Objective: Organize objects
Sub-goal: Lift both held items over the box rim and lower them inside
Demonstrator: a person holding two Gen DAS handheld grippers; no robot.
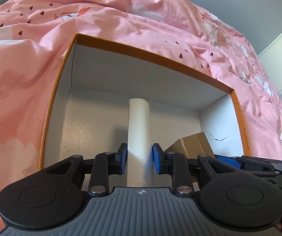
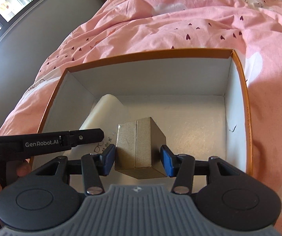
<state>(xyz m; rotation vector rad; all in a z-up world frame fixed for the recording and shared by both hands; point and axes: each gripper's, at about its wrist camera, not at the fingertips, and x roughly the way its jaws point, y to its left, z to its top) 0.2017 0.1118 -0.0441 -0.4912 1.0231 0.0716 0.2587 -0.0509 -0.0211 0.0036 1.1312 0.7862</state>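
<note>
Gold box [image 2: 139, 147], brushed, seamed.

My left hand-held gripper [image 1: 139, 158] has blue pads [image 1: 123, 158] on black linkage arms pinned with silver rivets [image 1: 97, 189]. Two round black discs flank a grey ribbed plate [image 1: 141, 208] bearing a small white cross-shaped mark. My right hand-held gripper [image 2: 138, 160] is built the same. Beside that plate, the left one's black flank reads "GenRobot.AI" in white.
</note>
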